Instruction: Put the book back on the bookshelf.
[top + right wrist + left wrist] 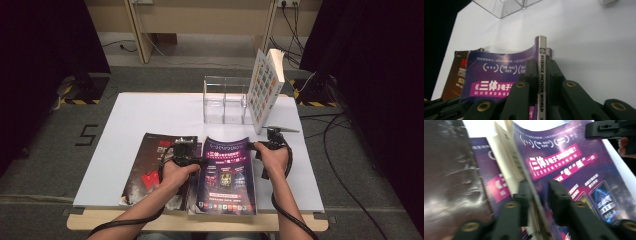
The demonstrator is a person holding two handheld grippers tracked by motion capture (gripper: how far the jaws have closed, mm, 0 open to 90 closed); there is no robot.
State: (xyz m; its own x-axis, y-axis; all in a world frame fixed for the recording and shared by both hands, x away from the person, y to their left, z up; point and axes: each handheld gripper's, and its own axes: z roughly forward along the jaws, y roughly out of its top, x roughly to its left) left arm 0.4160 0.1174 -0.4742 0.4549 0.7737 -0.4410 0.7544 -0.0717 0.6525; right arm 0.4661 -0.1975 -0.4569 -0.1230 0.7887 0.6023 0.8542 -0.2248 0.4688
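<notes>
A purple magazine [227, 170] lies on the white board near the front edge. Its right side is lifted, with the spine standing up. My right gripper [252, 146] is shut on that spine; in the right gripper view its jaws [542, 67] press on both sides of the strip printed "SCIENCE FICTION WORLD". My left gripper [200, 161] is at the magazine's left edge. In the left gripper view its jaws [539, 187] stand apart with the purple magazine's [574, 165] raised page edge between them, not pinched.
A dark magazine [150, 165] lies just left of the purple one, partly under it. A clear acrylic holder [225, 100] stands at the back of the white board [150, 115]. A thick book [265, 87] leans upright against the holder's right side.
</notes>
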